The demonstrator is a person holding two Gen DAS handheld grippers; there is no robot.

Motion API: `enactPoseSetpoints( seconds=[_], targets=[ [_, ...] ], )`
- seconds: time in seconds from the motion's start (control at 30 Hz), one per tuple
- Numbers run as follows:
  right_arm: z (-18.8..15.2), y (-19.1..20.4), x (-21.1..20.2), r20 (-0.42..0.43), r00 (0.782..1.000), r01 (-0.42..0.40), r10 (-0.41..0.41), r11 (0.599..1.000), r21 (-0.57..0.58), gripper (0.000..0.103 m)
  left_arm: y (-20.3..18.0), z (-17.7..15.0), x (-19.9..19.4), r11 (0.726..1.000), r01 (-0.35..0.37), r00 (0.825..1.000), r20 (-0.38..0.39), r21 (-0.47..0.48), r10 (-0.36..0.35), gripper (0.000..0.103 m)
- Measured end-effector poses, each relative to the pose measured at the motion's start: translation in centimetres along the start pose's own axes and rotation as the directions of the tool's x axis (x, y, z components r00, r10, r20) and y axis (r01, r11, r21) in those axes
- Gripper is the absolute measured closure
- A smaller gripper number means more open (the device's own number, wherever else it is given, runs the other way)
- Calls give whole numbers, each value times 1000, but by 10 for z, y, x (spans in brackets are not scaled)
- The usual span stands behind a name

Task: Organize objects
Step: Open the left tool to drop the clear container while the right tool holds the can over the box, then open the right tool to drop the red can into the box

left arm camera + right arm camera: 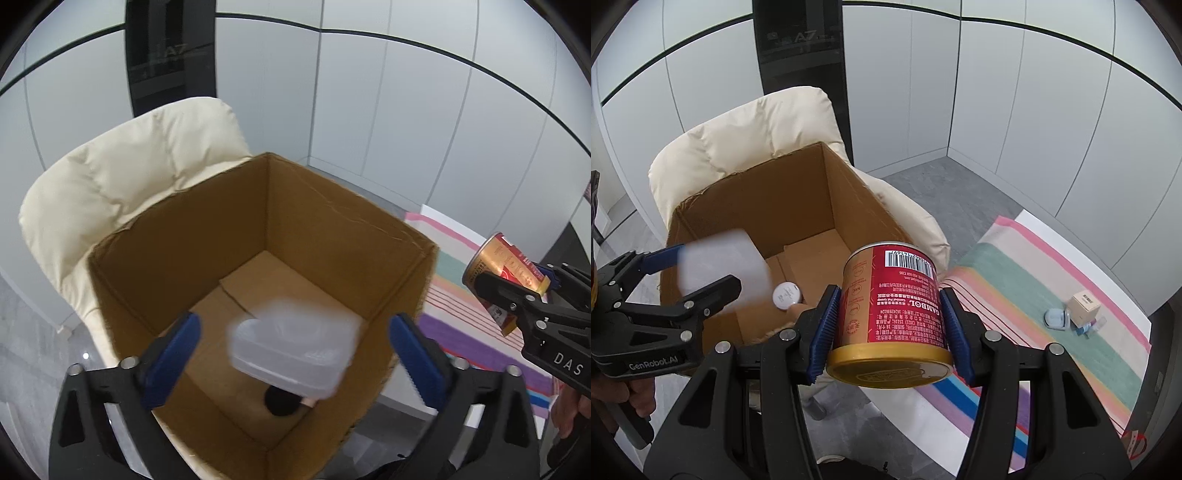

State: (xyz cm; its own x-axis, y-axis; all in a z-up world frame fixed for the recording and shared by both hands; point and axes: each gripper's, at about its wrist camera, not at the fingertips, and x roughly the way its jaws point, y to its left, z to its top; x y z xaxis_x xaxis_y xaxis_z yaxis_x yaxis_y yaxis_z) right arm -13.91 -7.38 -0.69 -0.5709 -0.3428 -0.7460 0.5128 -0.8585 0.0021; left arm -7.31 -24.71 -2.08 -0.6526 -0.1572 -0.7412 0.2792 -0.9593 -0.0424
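My left gripper [295, 328] stands open over an open cardboard box [332, 206]. A clear plastic container [295, 347], blurred, hangs loose between its blue pads [184, 332] with a gap on each side. In the right wrist view the same container [720, 262] is a pale blur at the left gripper [705, 267], above the box [757, 199]. My right gripper [890, 295] is shut on a red and gold can [894, 306], held just right of the box. From the left wrist view, the can [495, 258] shows at the right edge.
The box sits on a cream padded chair [129, 177]. A white round cap [786, 295] and a dark object [280, 402] lie on its floor. To the right, a striped cloth [1052, 258] carries a small carton [1084, 304], a pale blue item [1057, 318] and a small bottle [1089, 326].
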Motion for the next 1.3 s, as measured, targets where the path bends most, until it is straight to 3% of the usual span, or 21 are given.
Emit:
enactPoseSetpoints(
  seconds=[0.13,1.1,1.23,1.3],
  targets=[
    [3,10,3,-3,1000,-23,23,1000,-1,47,12,-2,0,998,-64,998,-5,-6,64,0],
    [28,127,28,-10,992,-128,128,983,-135,46,121,-29,-40,977,-151,988,20,-152,156,0],
    [28,130,28,-1,993,-118,119,983,-140,26,126,-28,-42,973,-160,986,22,-166,165,0],
    [28,129,27,4,993,-117,119,984,-134,23,125,-27,-41,973,-158,986,23,-165,164,0]
  ],
)
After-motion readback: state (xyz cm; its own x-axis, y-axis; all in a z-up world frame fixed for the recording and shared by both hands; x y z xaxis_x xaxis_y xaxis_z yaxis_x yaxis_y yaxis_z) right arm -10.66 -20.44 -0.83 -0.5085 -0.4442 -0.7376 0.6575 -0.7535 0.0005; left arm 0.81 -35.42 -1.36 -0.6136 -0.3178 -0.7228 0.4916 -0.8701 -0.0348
